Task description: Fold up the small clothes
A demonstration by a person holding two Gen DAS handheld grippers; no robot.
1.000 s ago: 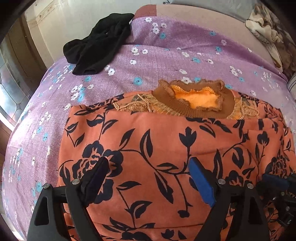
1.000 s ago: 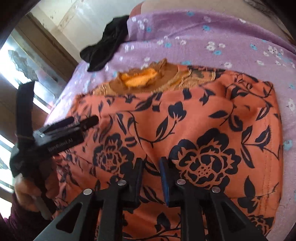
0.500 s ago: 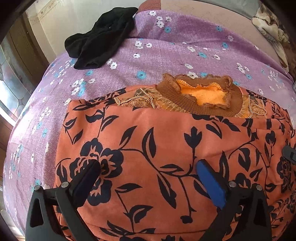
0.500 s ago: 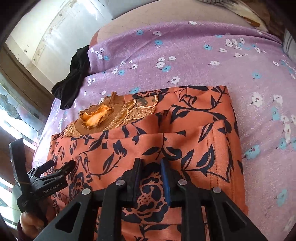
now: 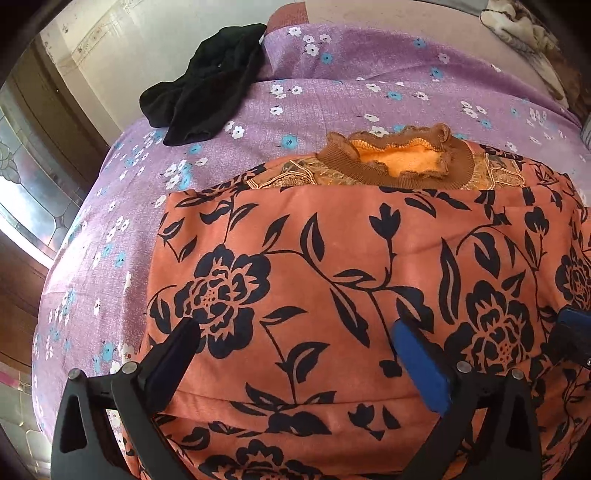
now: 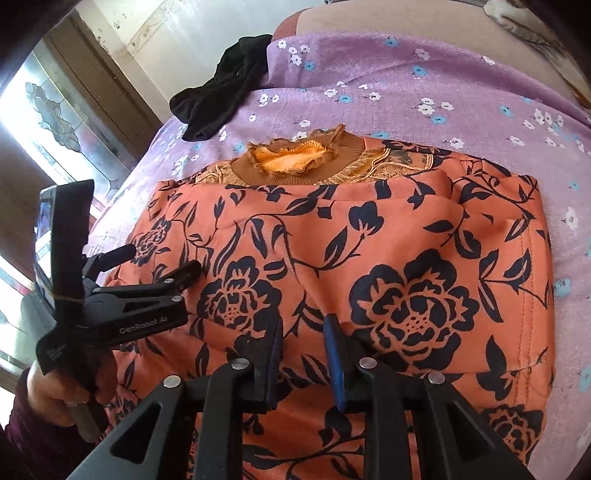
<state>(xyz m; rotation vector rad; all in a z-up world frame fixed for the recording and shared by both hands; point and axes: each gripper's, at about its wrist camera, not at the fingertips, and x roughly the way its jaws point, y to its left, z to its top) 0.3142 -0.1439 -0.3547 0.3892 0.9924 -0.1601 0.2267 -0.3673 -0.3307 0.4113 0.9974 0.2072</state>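
An orange garment with black flowers (image 5: 351, 280) lies folded on a purple flowered bedsheet (image 5: 332, 96); its brown knit collar with orange lining (image 5: 399, 158) shows at the far edge. My left gripper (image 5: 295, 343) is open, jaws wide apart, just above the garment's near left part. In the right wrist view the garment (image 6: 369, 266) fills the middle, and my right gripper (image 6: 303, 332) has its jaws close together, pinching a small ridge of the orange cloth. The left gripper (image 6: 162, 264) shows at the left, held by a hand.
A crumpled black garment (image 5: 210, 85) lies at the bed's far left corner, also in the right wrist view (image 6: 225, 88). A wall and a patterned glass window (image 6: 51, 122) stand to the left. A patterned cloth (image 5: 524, 22) lies at the far right.
The right wrist view has swung back toward the garment's middle while its jaws stay pinched on the cloth. The left gripper has stayed open and shifted slightly over the garment.
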